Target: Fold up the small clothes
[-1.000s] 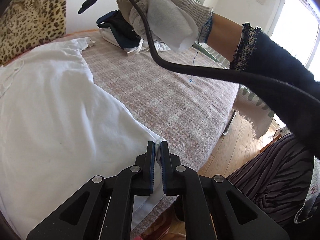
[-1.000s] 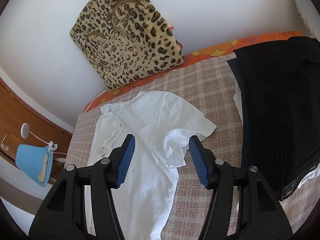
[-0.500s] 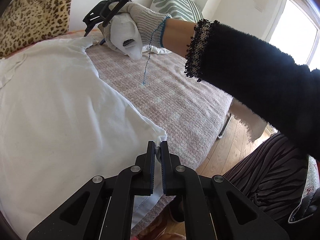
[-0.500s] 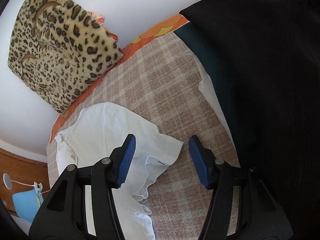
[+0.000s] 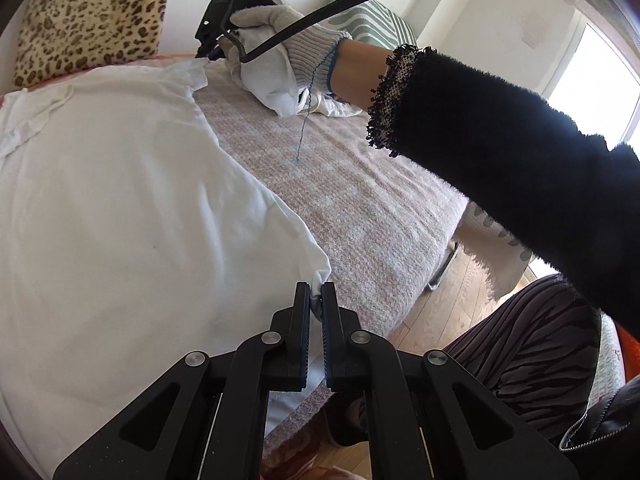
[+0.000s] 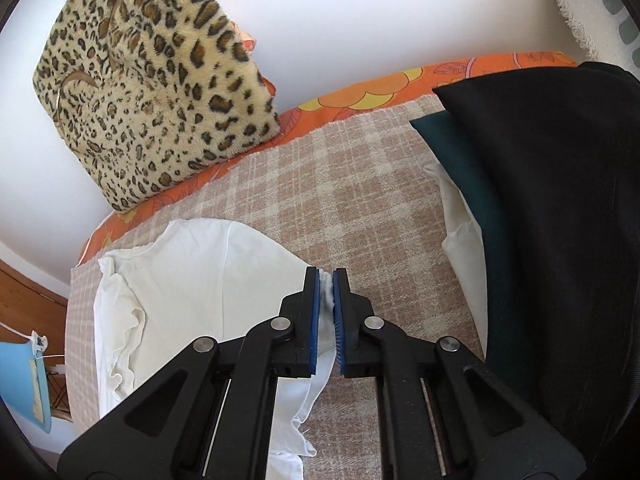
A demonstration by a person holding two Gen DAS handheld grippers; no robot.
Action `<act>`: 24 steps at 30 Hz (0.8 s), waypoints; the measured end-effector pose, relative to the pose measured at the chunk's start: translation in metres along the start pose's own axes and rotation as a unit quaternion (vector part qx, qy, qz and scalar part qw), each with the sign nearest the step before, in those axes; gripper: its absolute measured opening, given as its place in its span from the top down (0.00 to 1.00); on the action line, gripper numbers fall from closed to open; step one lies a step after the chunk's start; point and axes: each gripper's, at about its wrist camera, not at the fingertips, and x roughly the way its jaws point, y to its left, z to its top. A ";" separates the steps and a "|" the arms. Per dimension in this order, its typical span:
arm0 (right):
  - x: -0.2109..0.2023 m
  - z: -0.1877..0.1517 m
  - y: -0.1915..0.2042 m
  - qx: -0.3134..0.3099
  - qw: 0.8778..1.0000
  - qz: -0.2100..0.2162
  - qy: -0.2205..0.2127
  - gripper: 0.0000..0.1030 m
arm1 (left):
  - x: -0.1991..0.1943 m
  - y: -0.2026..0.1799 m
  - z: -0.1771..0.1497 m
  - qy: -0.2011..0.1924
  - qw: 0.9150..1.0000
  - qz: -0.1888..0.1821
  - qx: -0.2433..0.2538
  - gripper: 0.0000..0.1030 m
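Right tongs (image 6: pixel 326 280) now pinching shirt (image 6: pixel 208 280)

The shirt (image 5: pixel 120 208) is white. The blanket (image 6: pixel 340 200) under it has pink and cream checks. The sheet (image 6: pixel 360 96) at the edge is orange with yellow flowers. The fluffy pillow (image 6: pixel 152 80) is tan with black and brown leopard spots. The cloth (image 6: pixel 560 220) on the pile is black, with dark green under it. The glove (image 5: pixel 288 36) is grey-white with a blue edge. The sleeve (image 5: pixel 500 152) is black. The right gripper (image 6: pixel 326 280) has blue pads on black arms.
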 end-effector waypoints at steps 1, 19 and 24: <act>-0.004 0.003 0.004 -0.004 1.000 0.004 -0.003 0.93 | -0.002 -0.001 0.000 -0.001 1.000 -0.001 0.001 0.96; -0.027 0.019 0.117 -0.111 0.993 -0.012 -0.029 0.93 | -0.048 0.029 -0.019 -0.040 0.998 0.024 -0.045 0.96; -0.017 0.011 0.155 -0.145 0.989 -0.022 -0.021 0.93 | -0.058 0.037 -0.028 -0.044 0.997 0.031 -0.060 0.96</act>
